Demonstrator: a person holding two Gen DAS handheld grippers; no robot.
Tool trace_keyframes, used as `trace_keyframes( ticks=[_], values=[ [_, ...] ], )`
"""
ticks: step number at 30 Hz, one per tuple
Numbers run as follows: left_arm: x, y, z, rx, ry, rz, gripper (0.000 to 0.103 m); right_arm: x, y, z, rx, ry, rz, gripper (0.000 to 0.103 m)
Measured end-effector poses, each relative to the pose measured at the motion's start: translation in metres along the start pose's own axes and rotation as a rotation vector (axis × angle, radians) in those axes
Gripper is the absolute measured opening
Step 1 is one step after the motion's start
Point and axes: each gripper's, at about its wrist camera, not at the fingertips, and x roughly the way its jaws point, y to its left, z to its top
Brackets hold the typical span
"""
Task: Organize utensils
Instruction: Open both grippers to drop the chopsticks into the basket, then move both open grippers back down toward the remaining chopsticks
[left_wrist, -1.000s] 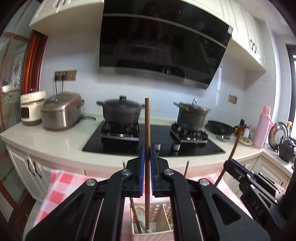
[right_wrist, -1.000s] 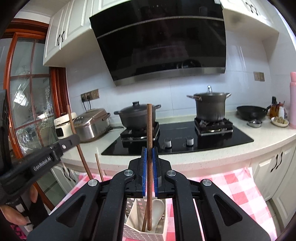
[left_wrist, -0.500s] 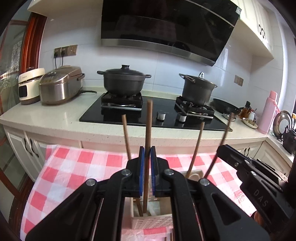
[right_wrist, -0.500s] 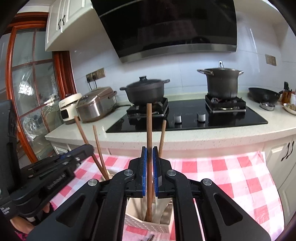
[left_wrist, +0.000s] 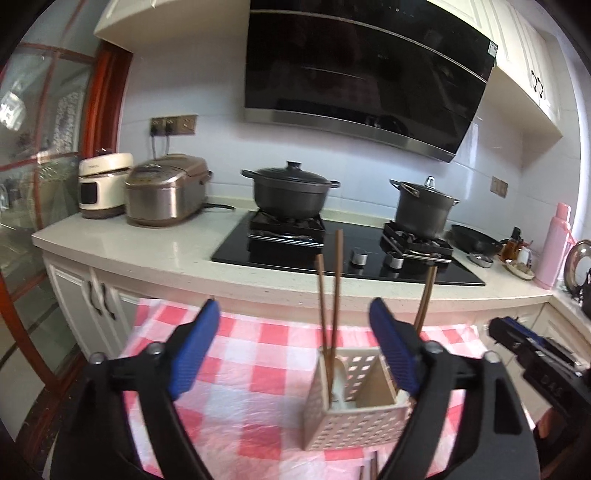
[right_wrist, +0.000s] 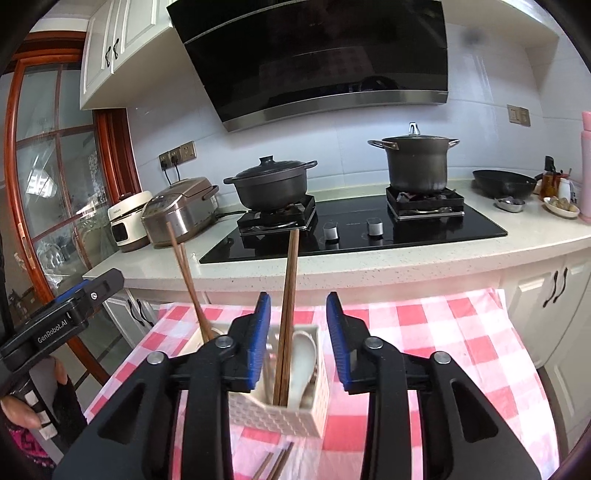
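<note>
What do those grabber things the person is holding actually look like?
Each hand-held gripper is matte black plastic: two angular arms joined by silver round-headed pivots, ending in flat fingers faced with ribbed blue pads. The left hand-held gripper and the right hand-held gripper look identical. Seen side-on from the right wrist view, the left one's body carries white "GenRobot.AI" lettering. A pink patterned sleeve shows beneath it.
</note>
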Motion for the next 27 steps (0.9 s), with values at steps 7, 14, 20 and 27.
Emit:
trace_keyframes(
  ticks=[7,14,20,27],
  values=[
    [-0.027,0.010,-0.031,0.058,-0.016,0.076,0.098,-0.022,-0.004,-0.033,0.040,0.040,-0.026,0.045],
    [-0.032,0.031,-0.070,0.026,0.069,0.069,0.098,-0.026,-0.002,-0.074,0.057,0.107,-0.045,0.055],
    [-0.026,0.044,-0.108,0.008,0.149,0.073,0.098,-0.008,0.001,-0.121,0.071,0.232,-0.071,0.055],
    [-0.027,0.040,-0.149,0.041,0.214,0.061,0.098,0.009,0.002,-0.163,0.092,0.355,-0.101,0.050]
  ],
)
